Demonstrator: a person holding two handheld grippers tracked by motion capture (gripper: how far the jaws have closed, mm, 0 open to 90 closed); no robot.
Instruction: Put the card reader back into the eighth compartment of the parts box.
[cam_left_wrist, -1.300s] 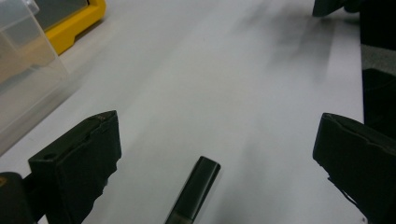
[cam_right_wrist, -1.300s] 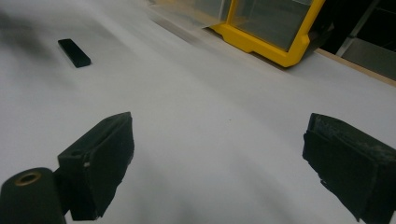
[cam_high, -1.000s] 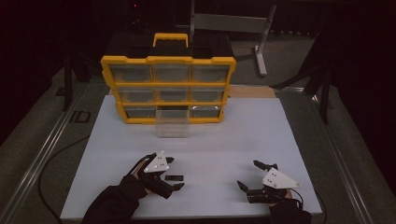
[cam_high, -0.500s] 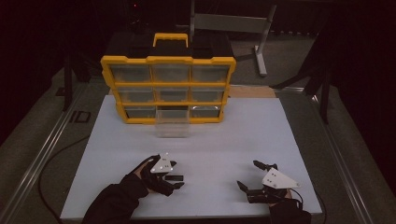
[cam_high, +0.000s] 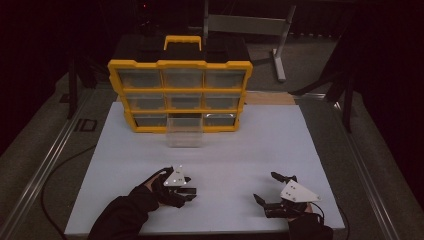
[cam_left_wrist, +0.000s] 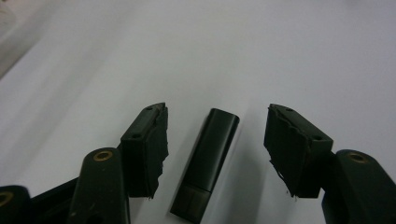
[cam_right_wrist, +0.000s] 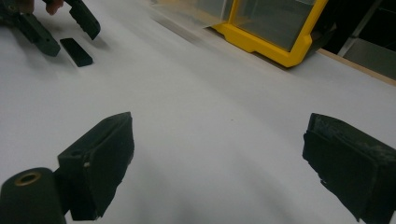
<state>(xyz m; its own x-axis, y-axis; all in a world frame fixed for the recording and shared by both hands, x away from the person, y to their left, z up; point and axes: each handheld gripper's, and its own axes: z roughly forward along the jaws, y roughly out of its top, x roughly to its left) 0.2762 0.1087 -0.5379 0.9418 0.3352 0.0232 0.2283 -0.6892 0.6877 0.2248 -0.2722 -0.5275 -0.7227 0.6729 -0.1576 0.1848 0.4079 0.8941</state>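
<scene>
The left gripper (cam_left_wrist: 215, 140) is low over the white table (cam_high: 250, 150), and its 2 jaws stand apart with a small black stick (cam_left_wrist: 205, 165) lying flat between them. The jaws have just been closing toward it, but in the left gripper view a strip of bare table is visible on each side of the stick, so the pads (cam_left_wrist: 152, 140) are not pressing on it. The stick lies along the line of the jaws, a little nearer to the pad at the left of that view than to the other one. Its far end is level with the fingertips, and its near end reaches back toward the body of the gripper.

In the high view the left gripper (cam_high: 186, 192) is at the near edge of the table, held by a gloved hand (cam_high: 157, 187).

The right gripper (cam_high: 274, 192) rests well apart from it on the same near edge. Its 2 jaws are wide apart, with only bare table between them. Beyond its fingertips, far off, stands a yellow drawer cabinet (cam_high: 180, 92), and a clear drawer (cam_high: 185, 136) is just in front of that.
</scene>
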